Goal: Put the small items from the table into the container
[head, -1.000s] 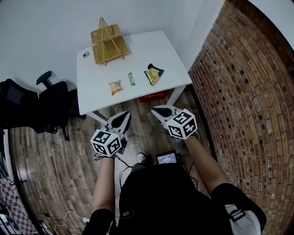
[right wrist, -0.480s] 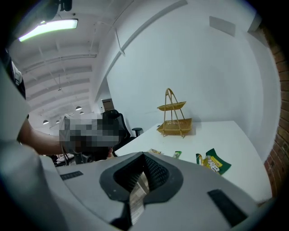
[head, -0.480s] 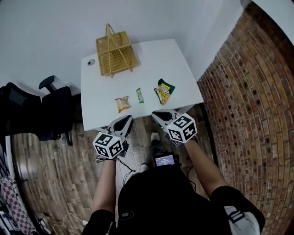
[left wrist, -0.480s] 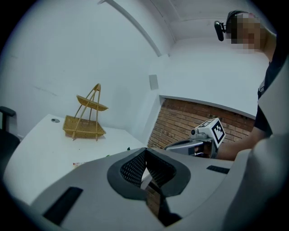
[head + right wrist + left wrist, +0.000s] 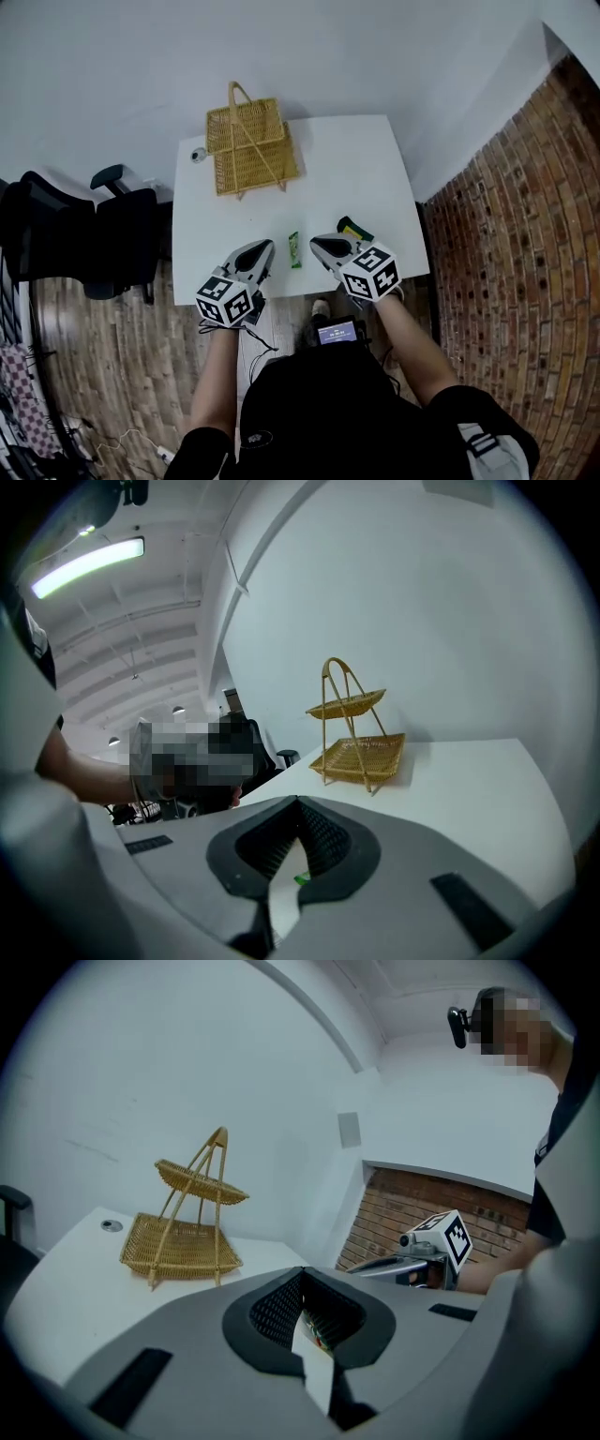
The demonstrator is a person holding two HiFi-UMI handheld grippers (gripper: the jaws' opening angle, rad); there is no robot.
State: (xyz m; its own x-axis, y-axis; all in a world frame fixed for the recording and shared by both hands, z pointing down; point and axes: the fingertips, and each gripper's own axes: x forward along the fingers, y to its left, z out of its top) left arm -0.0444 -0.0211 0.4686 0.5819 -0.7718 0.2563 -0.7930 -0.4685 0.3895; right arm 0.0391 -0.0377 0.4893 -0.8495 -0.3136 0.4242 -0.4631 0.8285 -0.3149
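- By my reading you were at the reach-in step, with both tongs over the near edge of the surface [image 5: 375, 178] and nothing picked up yet.
- Your left tongs [image 5: 261, 251] were clenched and empty, and so were your right tongs [image 5: 322, 247].
- The slim green packet [image 5: 294, 250] lay between the two tips. A green-and-yellow packet [image 5: 351, 227] peeked out at 1 o'clock of the right tongs.
- The wicker basket [image 5: 251, 155] stood at the surface's 11 o'clock corner, well apart from the packets.
- The next move called for releasing one pair of tongs, then lowering them astride a packet.
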